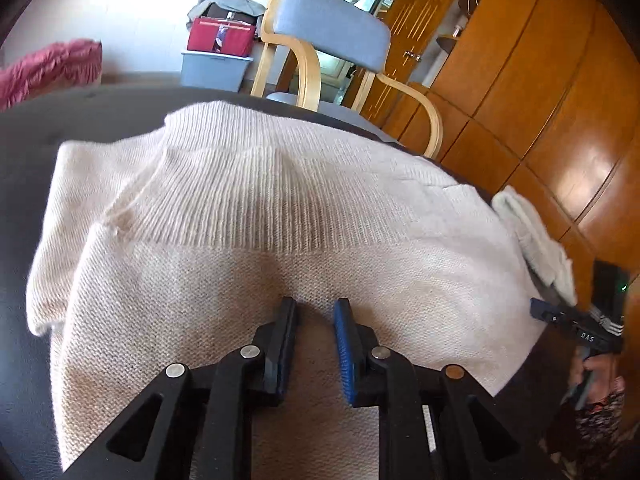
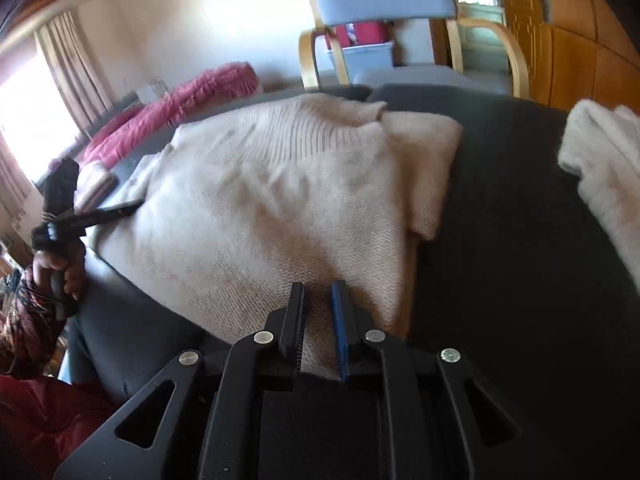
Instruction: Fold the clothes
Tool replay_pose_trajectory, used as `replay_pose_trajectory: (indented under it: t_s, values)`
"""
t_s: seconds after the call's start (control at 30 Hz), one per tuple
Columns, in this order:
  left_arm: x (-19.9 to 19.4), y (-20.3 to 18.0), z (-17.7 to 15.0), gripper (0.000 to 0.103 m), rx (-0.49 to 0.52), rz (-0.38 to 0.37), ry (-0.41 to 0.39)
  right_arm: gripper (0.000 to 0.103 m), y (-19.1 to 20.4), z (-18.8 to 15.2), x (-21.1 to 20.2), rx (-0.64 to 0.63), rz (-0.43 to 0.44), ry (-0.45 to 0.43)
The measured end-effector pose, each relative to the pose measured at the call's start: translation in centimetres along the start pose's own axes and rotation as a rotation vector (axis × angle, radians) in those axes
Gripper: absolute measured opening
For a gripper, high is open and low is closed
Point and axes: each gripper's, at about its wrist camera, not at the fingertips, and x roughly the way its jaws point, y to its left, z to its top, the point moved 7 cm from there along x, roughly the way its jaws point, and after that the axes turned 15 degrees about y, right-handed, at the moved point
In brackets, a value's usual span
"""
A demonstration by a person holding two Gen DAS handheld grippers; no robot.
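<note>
The only legible text is the white lettering "DAS" on the black body of the right hand-held gripper (image 1: 538, 309), seen at the right edge of the left wrist view; nothing else in either view can be read.

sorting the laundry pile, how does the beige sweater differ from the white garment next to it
The beige sweater lies spread across the dark surface, partly folded with a sleeve turned in; the white garment sits bunched at the surface's edge. The sweater is a warm cream, the garment paler. The sweater shows far more area. Both look like soft fabric.
</note>
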Motion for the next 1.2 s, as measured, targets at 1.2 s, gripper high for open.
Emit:
replay_pose_trajectory:
  t_s: [1.2]
  values:
    - [-1.3,0.2,8.9,0.021,-0.025,0.169,-0.124,0.025,5.2,13.2,4.5,-0.415,-0.408,-0.029]
